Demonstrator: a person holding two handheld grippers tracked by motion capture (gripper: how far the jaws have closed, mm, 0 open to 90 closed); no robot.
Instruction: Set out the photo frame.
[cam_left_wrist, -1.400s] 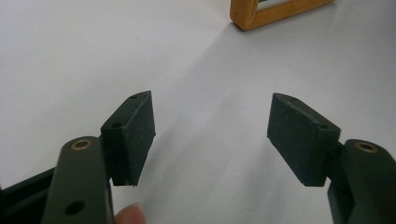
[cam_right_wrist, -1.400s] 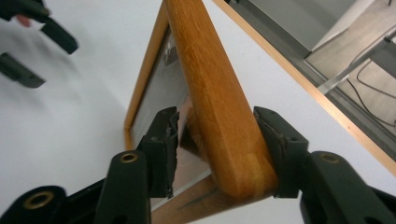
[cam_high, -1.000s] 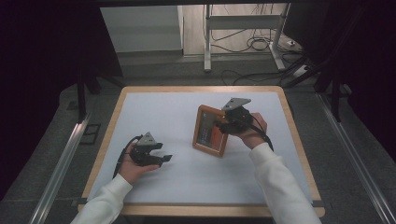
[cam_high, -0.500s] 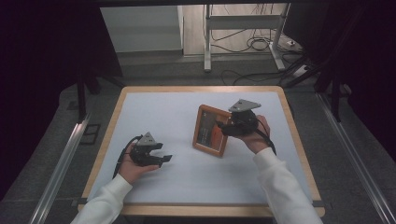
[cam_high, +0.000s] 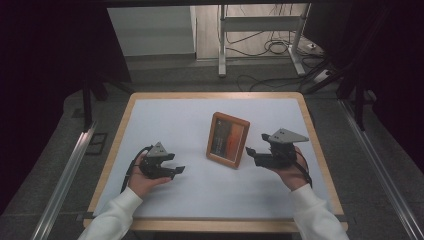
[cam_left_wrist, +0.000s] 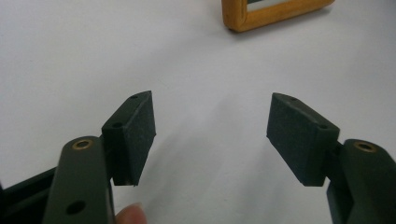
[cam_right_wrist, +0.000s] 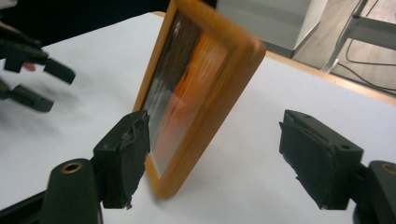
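The frame (cam_high: 228, 139) stood upright near the middle of the table (cam_high: 165, 115), propped on its own. A second earlier the right gripper (cam_high: 248, 152) had been up against it; now it had drawn back toward the table's right side, and its fingers (cam_right_wrist: 122, 158) had just been opening, so the frame looked released and standing, the placing step likely done. They stood wide apart, the frame's edge between them in the right gripper view, neither pad pressing on it. The left gripper (cam_high: 179, 169) rested well apart, fingers (cam_left_wrist: 130, 135) open and empty.
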